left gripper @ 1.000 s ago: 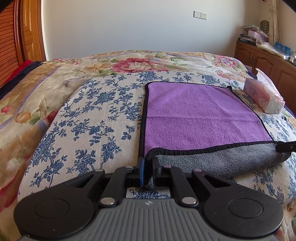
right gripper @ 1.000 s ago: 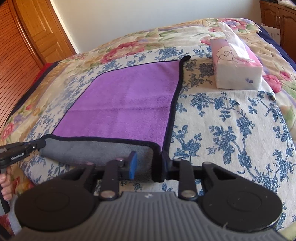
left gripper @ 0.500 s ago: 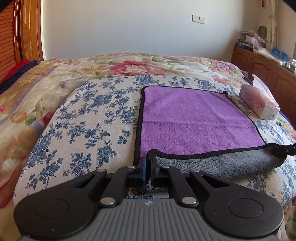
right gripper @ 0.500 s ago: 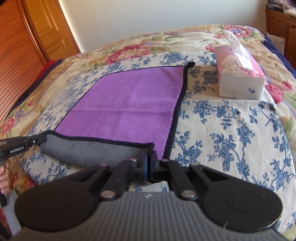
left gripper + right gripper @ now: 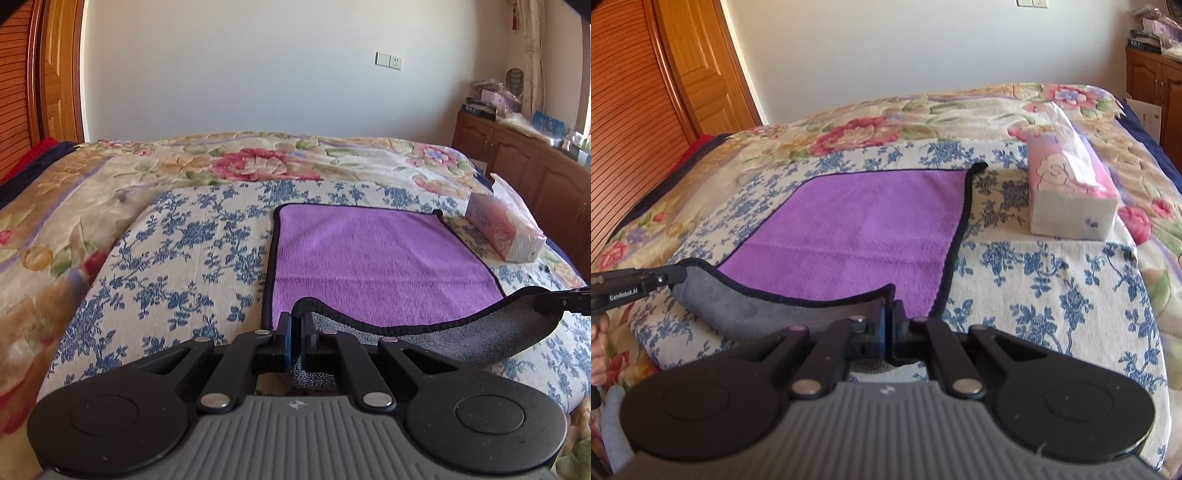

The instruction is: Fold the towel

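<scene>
The left gripper (image 5: 294,332) and right gripper (image 5: 888,321) each clamp a near corner of the purple towel (image 5: 376,266), whose lifted hem sags between them while the rest lies flat ahead of both jaws.
</scene>
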Tool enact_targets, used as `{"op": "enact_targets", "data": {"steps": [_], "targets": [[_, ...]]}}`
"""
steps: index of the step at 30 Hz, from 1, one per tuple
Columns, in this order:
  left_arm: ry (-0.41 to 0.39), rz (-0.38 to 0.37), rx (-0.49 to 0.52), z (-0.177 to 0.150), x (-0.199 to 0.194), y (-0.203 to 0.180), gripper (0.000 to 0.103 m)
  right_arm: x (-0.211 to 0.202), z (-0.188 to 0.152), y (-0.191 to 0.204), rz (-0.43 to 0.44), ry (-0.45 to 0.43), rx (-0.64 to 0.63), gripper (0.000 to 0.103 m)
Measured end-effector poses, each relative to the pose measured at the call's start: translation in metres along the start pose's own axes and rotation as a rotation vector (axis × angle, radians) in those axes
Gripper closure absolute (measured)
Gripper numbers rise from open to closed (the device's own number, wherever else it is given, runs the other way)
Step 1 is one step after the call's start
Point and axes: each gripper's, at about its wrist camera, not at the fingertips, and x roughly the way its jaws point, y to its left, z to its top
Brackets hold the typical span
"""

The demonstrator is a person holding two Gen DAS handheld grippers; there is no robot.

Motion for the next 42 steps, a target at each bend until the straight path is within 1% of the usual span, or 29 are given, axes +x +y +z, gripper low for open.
{"op": "enact_targets", "data": {"steps": [9,20,30,42], "targets": [[-0.040,-0.012,-0.012,0.013,0.003,0.001,0.098,-0.001,0.008,-0.004,-0.002,-0.053,-0.004,0.099],[-0.061,0.008,0.006,0.021,0.019,0.001,0.098,0.007,0.019,-0.004,-0.014,-0.110,-0.046,0.099],[-0.085,0.008,0.009,0.030,0.025,0.000,0.098,0.011,0.028,-0.006,-0.017,-0.134,-0.073,0.099],[-0.116,-0.006,-0.002,0.050,0.028,0.001,0.098,0.011,0.046,-0.005,-0.016,-0.177,-0.114,0.099]]}}
